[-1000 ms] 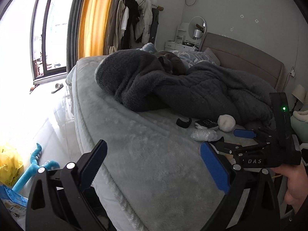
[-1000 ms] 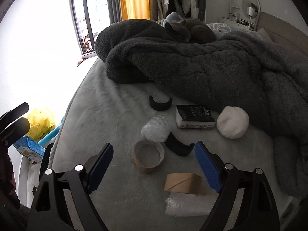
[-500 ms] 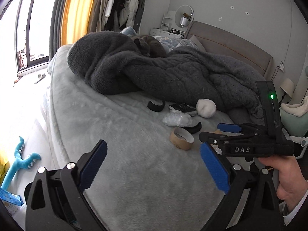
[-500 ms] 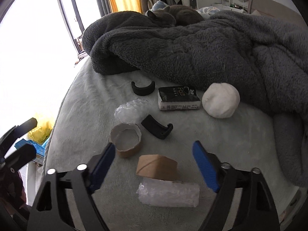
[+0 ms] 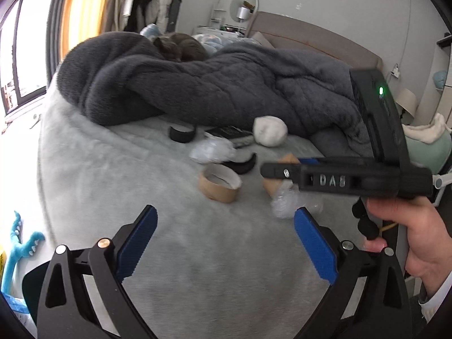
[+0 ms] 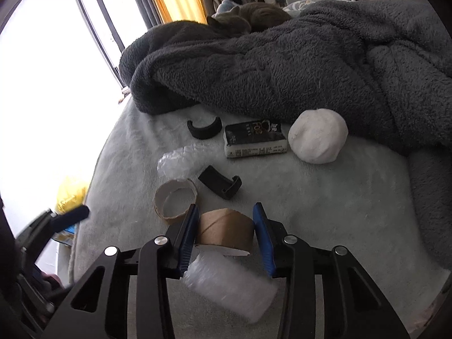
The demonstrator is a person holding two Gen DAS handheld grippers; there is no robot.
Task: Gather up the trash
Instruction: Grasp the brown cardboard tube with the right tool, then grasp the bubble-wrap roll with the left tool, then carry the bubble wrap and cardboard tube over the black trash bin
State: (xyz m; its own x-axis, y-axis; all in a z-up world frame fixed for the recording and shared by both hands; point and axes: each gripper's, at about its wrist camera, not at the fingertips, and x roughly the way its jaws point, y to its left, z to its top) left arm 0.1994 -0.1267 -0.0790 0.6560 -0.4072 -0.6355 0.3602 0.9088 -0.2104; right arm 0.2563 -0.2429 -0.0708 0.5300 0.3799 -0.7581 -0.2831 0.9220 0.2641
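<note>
Your right gripper (image 6: 225, 233) has its blue-padded jaws, which have just been closing, clamped on either side of a squashed brown cardboard tube (image 6: 226, 230) lying on the pale grey plush bed (image 6: 339, 212), near the bed's foot edge closest to you. Just in front of the tube, toward that edge, lies a clear roll of bubble wrap (image 6: 230, 286), touching the tube's lower rim. Beside the left jaw sits an empty brown cardboard tape ring (image 6: 175, 200), upright on its rim. Farther up the bed lie a black curved plastic clip (image 6: 221, 185), a crumpled clear plastic wrapper (image 6: 180, 161), a second black curved piece (image 6: 204, 128), a black-and-white tissue packet (image 6: 255, 139) and a white paper ball (image 6: 317, 135), the last resting against the edge of a dark grey fleece blanket (image 6: 282, 65) heaped across the middle of the bed. A grey cat (image 6: 248, 18) lies curled on top of the blanket.

Your left gripper (image 5: 224, 237) hovers above bare bedcover nearer the bed's window-side edge, its jaws wide apart with nothing between them. In the left wrist view your right hand (image 5: 418, 234) grips the black handle of the other tool. A blue toy (image 5: 17, 251) lies on the floor beside the bed.
</note>
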